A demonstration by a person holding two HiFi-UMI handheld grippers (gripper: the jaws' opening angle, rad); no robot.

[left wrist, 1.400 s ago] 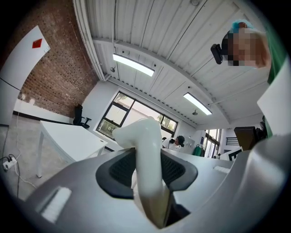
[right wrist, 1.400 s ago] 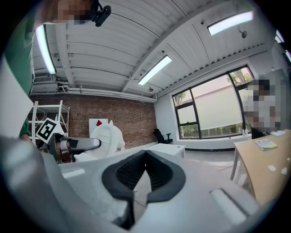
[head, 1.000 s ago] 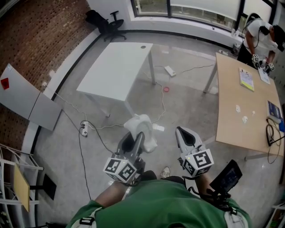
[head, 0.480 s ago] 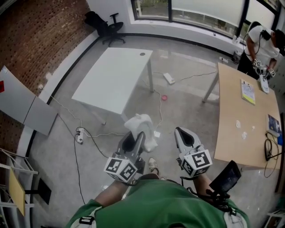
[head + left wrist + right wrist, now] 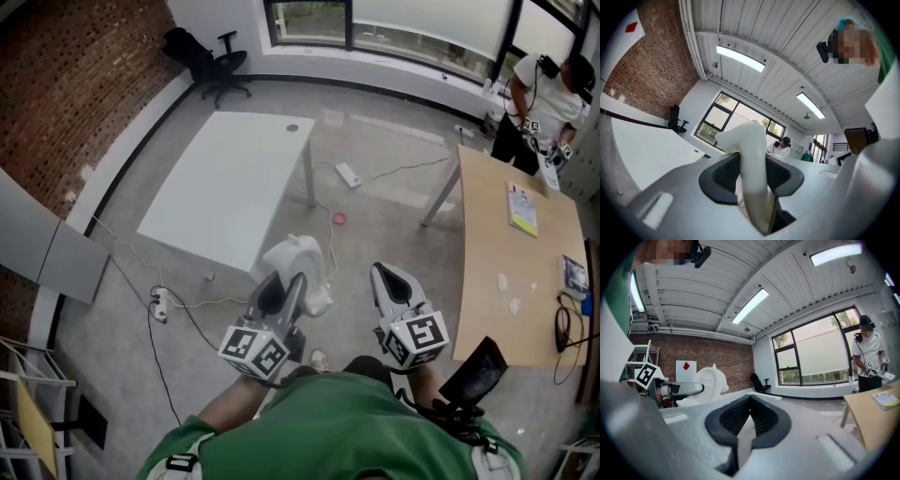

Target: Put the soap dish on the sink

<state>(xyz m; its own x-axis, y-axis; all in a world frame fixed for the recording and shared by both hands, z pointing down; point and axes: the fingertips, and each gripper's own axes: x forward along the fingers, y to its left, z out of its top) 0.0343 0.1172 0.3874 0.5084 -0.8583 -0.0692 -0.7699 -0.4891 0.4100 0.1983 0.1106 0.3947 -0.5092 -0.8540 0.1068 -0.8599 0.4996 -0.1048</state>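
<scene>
The soap dish (image 5: pixel 302 264) is clamped between the jaws of the left gripper (image 5: pixel 284 289), above the floor, just near of the white table (image 5: pixel 225 187). The right gripper (image 5: pixel 387 281) has its jaws together, with nothing in them. No sink is visible, so I judge the placing is not yet done.
</scene>
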